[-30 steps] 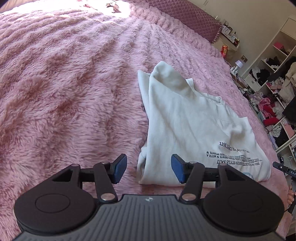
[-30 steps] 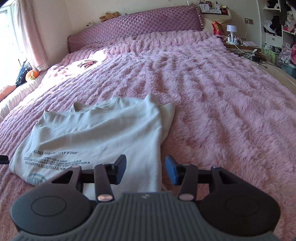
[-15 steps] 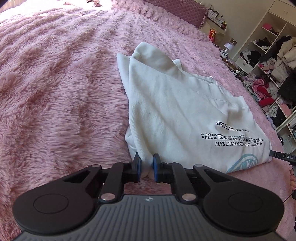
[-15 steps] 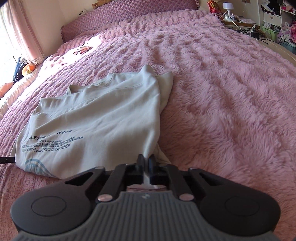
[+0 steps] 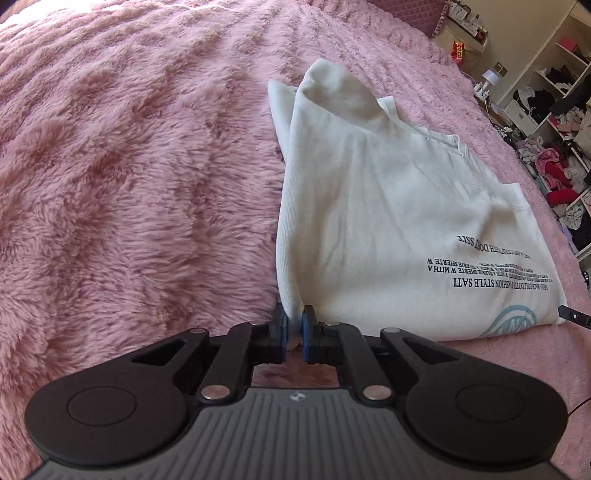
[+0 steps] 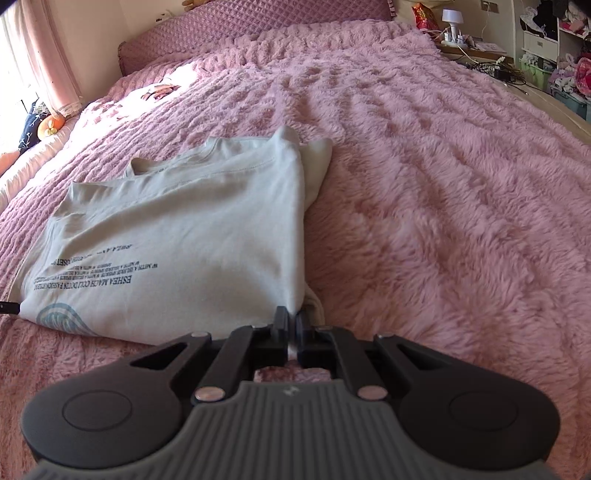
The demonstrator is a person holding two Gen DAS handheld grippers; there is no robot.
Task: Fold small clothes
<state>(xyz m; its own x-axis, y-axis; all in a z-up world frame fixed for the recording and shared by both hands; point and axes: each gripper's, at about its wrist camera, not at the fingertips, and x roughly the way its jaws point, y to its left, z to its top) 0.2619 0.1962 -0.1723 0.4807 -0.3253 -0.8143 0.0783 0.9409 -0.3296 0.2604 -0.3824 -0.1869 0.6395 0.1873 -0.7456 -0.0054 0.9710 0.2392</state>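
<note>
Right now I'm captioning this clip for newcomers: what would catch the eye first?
A pale T-shirt with dark printed lettering lies partly folded on a fluffy pink bedspread that fills both views. Each claw is shut on a near corner of it: the left claw on one corner, the right claw on the other.

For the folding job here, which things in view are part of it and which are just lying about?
Part of the job:
- white printed T-shirt
- left gripper, shut on its near corner
- right gripper, shut on its other near corner

Just lying about:
- pink fluffy blanket
- bedside lamp
- red snack bag
- cluttered shelves
</note>
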